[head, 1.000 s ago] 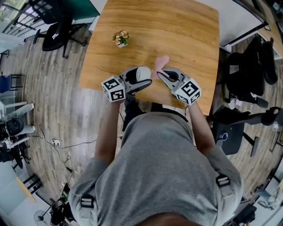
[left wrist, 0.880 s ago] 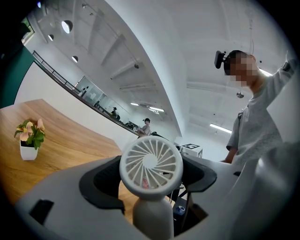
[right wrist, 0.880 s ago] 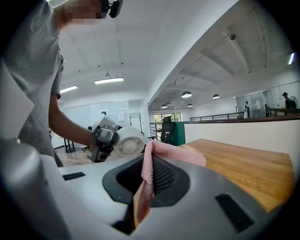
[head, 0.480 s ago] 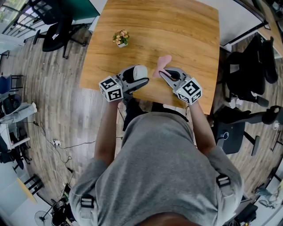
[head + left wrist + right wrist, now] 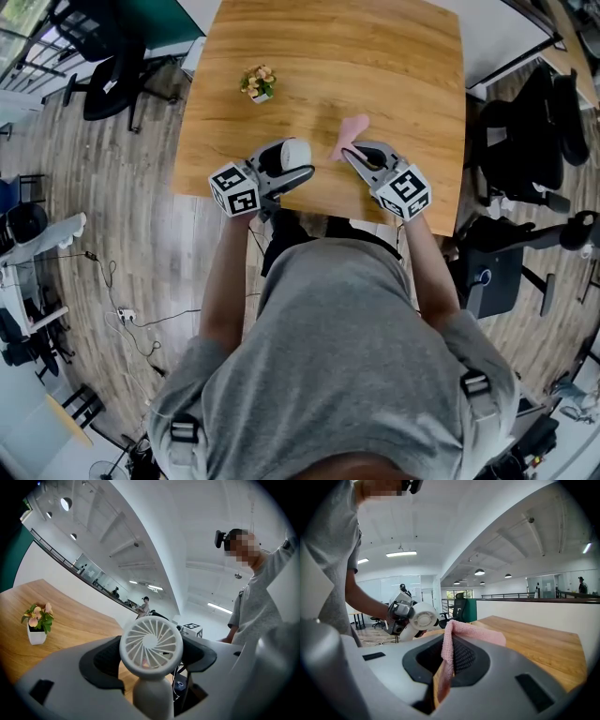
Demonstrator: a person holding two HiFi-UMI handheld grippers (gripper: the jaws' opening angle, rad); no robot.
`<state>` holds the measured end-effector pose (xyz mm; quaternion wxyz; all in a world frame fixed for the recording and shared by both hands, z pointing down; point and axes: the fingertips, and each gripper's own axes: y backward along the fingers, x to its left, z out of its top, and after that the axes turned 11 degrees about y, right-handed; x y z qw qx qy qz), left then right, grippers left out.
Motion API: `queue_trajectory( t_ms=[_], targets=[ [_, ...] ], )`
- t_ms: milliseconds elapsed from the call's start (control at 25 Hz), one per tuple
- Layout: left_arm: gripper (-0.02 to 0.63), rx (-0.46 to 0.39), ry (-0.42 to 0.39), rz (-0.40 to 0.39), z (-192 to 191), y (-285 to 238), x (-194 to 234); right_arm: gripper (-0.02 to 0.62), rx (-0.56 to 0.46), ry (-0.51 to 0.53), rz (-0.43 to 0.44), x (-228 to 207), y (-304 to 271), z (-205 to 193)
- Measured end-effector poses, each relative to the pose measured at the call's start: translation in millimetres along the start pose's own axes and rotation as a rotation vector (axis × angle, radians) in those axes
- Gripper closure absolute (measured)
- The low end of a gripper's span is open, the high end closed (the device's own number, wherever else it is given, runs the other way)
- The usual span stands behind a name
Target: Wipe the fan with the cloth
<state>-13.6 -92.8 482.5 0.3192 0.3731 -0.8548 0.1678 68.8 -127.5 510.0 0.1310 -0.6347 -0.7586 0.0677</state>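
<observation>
Wooden table [image 5: 394, 75] fills the far half of the head view, and both tools are over its near edge. The left gripper [image 5: 305, 172] is clamped on the white handheld fan [image 5: 296, 153], its pads on either side just below the round head and the slatted grille facing the left gripper view. The fan is held off the table, just left of the cloth and not touching it. It is probably light, stiff plastic, smooth and rounded, so it may twist in the pads. The thin slats look fragile, so the hold is best kept low on the neck or handle with the face left free. The right gripper [image 5: 349, 153] is pinched tight on the pink cloth [image 5: 351, 131], with a free flap sticking past the tips. The cloth looks soft, limp and knit-textured, and should wipe with gentle pressure. A small potted plant [image 5: 256, 82] stands far left, well apart.
</observation>
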Motion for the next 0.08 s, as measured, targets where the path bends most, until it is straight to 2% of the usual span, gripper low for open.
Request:
queue_trajectory(
  t_ms=[80],
  targets=[
    [0.221,0.011,-0.001,-0.007,4.1,7.3,4.8,0.578,0.006,-0.003,-0.012,1.5,-8.4,3.2]
  ],
)
